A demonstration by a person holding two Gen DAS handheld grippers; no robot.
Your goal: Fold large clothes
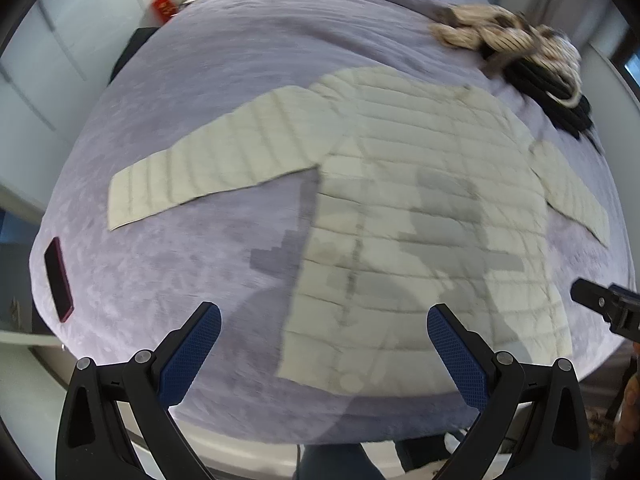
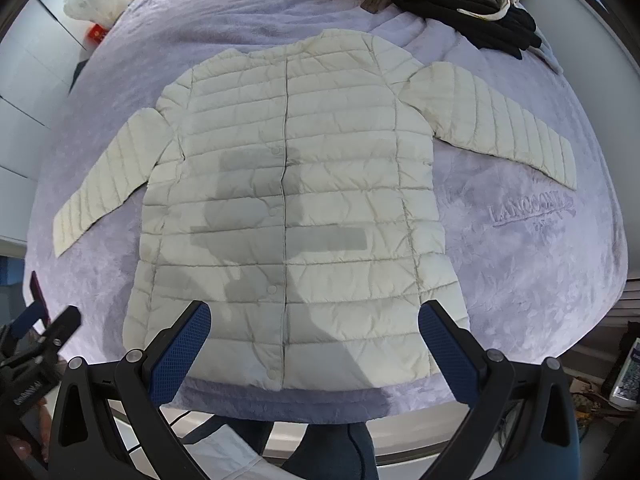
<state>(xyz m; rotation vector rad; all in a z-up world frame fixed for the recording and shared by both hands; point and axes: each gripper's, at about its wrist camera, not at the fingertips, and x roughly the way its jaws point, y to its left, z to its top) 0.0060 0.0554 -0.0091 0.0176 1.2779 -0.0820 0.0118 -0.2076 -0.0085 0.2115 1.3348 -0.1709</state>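
Two views. Left wrist: my left tongs (image 1: 324, 340) gape wide and empty above the cream quilted jacket (image 1: 420, 208), spread flat on the lilac bed cover (image 1: 180, 264). Right wrist: my right tongs (image 2: 314, 340) also hang wide over the jacket's hem (image 2: 288, 372).

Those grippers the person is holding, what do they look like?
Each has two black angular arms with round silver pivot bolts, ending in blue, mesh-textured finger pads. Left gripper and right gripper look alike. The other gripper's body, seen sideways, carries small white lettering. The person wears blue trousers.
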